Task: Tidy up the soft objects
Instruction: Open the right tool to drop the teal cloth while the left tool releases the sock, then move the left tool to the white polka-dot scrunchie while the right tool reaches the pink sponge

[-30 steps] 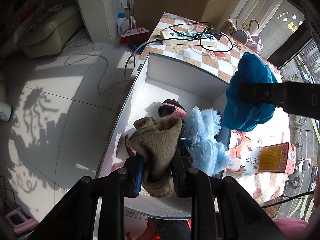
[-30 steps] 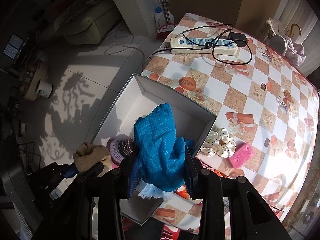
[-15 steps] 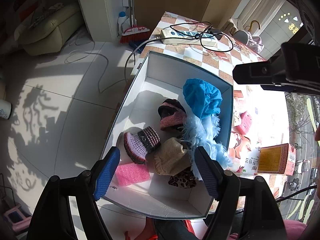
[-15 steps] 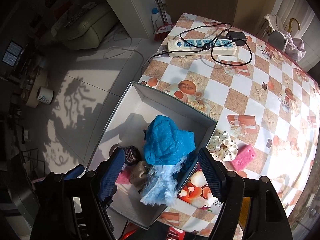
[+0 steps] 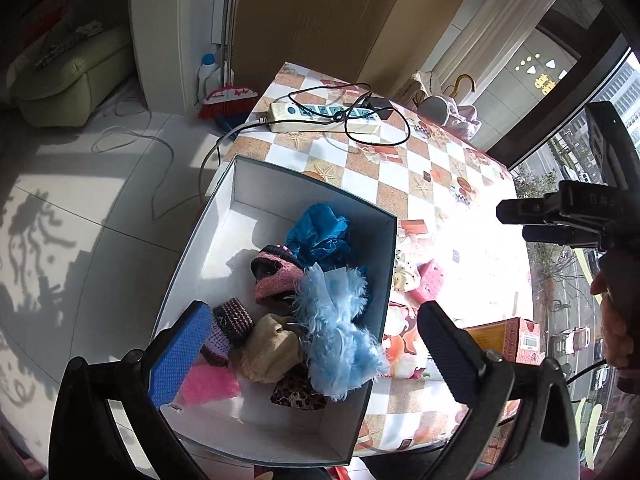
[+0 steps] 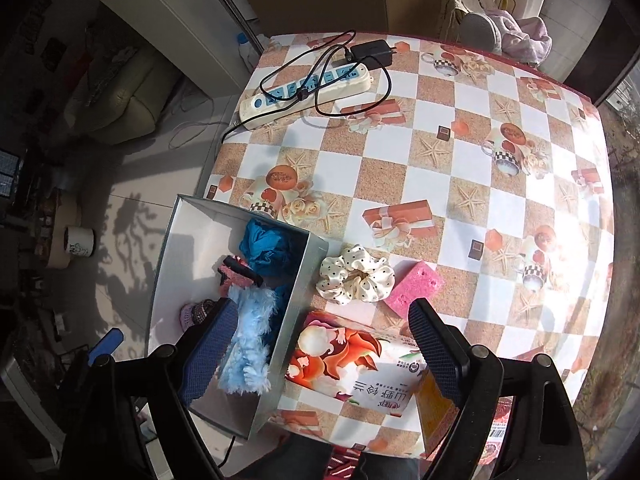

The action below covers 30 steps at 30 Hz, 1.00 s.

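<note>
A white open box (image 5: 308, 192) (image 6: 192, 216) stands at the table's left edge. Inside lie a blue cloth (image 5: 320, 232) (image 6: 264, 246), a fluffy light-blue piece (image 5: 340, 328) (image 6: 248, 340), a tan knit item (image 5: 272, 350), pink knit hats (image 5: 276, 276) and a pink sponge (image 5: 208, 384). My left gripper (image 5: 312, 356) is open and empty above the box. My right gripper (image 6: 324, 344) is open and empty over the box's right wall. A polka-dot scrunchie (image 6: 356, 274) and a pink sponge (image 6: 416, 288) lie on the table to the box's right.
A tissue pack (image 6: 352, 372) and an orange carton (image 5: 508, 338) lie near the front edge. A power strip with a black cable (image 6: 304, 92) lies at the far left of the checkered tablecloth (image 6: 480, 160). A broom (image 5: 228, 96) and sofa (image 5: 68, 76) stand beyond.
Both grippers opened and let go: the tan knit item and the blue cloth dropped into the box. Both grippers then pulled up and back; the right one shifted right over the table.
</note>
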### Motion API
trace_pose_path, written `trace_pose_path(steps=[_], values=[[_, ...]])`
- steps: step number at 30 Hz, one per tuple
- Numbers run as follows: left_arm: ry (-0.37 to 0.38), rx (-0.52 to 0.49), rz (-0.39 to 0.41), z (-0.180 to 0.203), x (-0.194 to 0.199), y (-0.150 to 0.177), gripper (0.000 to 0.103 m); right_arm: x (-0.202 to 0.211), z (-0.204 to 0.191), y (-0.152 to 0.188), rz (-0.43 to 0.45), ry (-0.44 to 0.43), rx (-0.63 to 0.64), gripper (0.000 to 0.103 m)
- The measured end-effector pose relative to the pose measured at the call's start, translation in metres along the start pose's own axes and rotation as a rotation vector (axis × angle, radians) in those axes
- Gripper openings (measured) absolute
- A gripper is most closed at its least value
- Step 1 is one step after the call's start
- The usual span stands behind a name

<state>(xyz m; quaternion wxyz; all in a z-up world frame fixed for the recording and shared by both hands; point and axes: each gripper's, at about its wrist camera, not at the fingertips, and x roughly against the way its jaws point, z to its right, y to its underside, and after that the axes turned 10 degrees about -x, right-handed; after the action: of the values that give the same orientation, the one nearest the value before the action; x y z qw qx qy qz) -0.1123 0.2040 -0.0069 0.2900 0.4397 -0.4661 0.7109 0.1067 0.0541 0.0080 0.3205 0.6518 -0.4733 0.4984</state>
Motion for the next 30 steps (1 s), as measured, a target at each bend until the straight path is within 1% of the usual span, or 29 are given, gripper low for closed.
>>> trace_pose_path(steps=[4,8,13,17,20,21,23,25,27,29,30], values=[[0.007,-0.049,-0.024,0.022,-0.008,-0.009,0.103,-0.007,0.049,-0.012,-0.045,0.049,-0.127,0.088],[0.0,-0.085,-0.055,0.041,-0.015,-0.011,0.103,-0.041,0.077,-0.019,-0.154,0.047,-0.238,0.088],[-0.011,-0.091,-0.102,0.051,-0.019,-0.007,0.103,-0.107,0.084,-0.019,-0.29,0.082,-0.29,0.088],[-0.024,-0.078,-0.133,0.054,-0.021,-0.002,0.103,-0.156,0.081,-0.023,-0.356,0.11,-0.308,0.088],[-0.029,-0.069,-0.153,0.057,-0.024,0.0,0.103,-0.185,0.079,-0.024,-0.399,0.123,-0.319,0.088],[-0.029,-0.069,-0.158,0.059,-0.025,0.0,0.103,-0.193,0.08,-0.025,-0.407,0.137,-0.322,0.088],[-0.027,-0.071,-0.166,0.062,-0.026,0.001,0.103,-0.205,0.083,-0.024,-0.427,0.19,-0.32,0.088],[-0.02,-0.076,-0.17,0.066,-0.027,-0.001,0.103,-0.209,0.096,-0.025,-0.432,0.238,-0.347,0.088],[-0.013,-0.091,-0.173,0.07,-0.028,-0.003,0.103,-0.199,0.122,-0.027,-0.396,0.287,-0.455,0.088],[-0.01,-0.108,-0.172,0.075,-0.03,-0.006,0.103,-0.179,0.155,-0.028,-0.323,0.357,-0.587,0.088],[-0.006,-0.118,-0.169,0.077,-0.03,-0.008,0.103,-0.167,0.17,-0.027,-0.289,0.36,-0.658,0.088]])
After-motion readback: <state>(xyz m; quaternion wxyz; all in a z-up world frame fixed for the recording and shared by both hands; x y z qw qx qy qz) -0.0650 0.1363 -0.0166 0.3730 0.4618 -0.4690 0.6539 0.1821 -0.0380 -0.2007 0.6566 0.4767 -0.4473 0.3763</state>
